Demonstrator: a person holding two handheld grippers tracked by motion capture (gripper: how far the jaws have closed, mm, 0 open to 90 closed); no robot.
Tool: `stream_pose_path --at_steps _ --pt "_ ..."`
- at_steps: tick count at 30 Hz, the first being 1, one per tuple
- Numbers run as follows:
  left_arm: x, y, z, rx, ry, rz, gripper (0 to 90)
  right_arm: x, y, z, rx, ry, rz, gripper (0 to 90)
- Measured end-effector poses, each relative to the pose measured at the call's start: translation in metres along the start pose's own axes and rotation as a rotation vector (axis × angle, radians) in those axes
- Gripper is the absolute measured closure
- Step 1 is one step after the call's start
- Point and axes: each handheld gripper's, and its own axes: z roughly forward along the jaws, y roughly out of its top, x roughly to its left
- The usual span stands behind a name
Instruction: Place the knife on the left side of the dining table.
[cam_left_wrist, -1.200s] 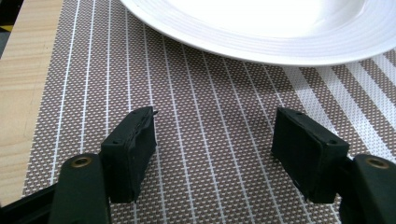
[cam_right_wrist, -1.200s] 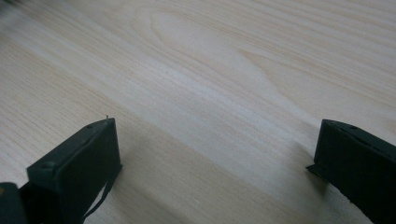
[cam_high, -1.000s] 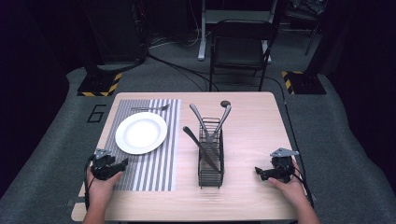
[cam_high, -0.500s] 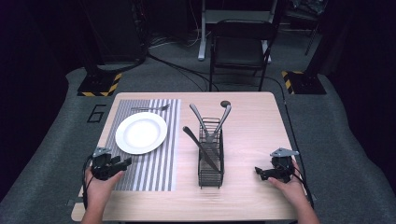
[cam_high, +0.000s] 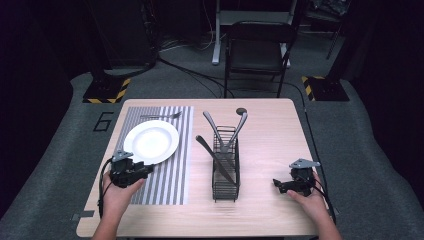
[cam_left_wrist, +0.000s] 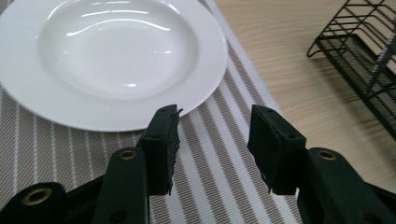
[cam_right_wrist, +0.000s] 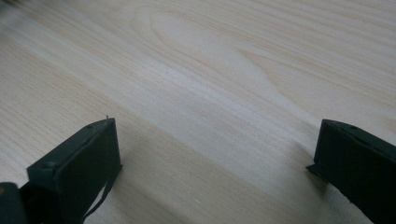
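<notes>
Left tool (cam_high: 145, 169) edged right; floor reads "6" (cam_high: 102, 122).

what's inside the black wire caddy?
The black wire caddy holds a dark-handled knife leaning left and two grey utensils crossing above the rim. Their lower ends are hidden by the mesh.

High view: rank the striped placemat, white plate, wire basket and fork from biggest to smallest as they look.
1. striped placemat
2. white plate
3. wire basket, close to the plate in spread, so that order is unsure
4. fork
</notes>
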Motion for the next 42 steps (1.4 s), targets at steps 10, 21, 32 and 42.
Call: stream_pose_path --at_steps 10,21,32,42 --pt "-0.026 0.025 0.000 -0.004 -0.072 0.017 54.5 0.000 0.000 0.000 0.000 -0.001 0.001 0.0" --pt "-0.047 0.045 -0.004 0.003 -0.132 -0.003 59.4 0.000 0.000 0.000 0.000 -0.001 0.001 0.0" --pt "-0.068 0.064 -0.007 0.005 -0.170 0.038 62.3 0.000 0.000 0.000 0.000 0.000 0.000 0.0" --pt "-0.084 0.080 -0.011 -0.005 -0.222 0.044 63.5 0.000 0.000 0.000 0.002 0.010 0.003 0.0"
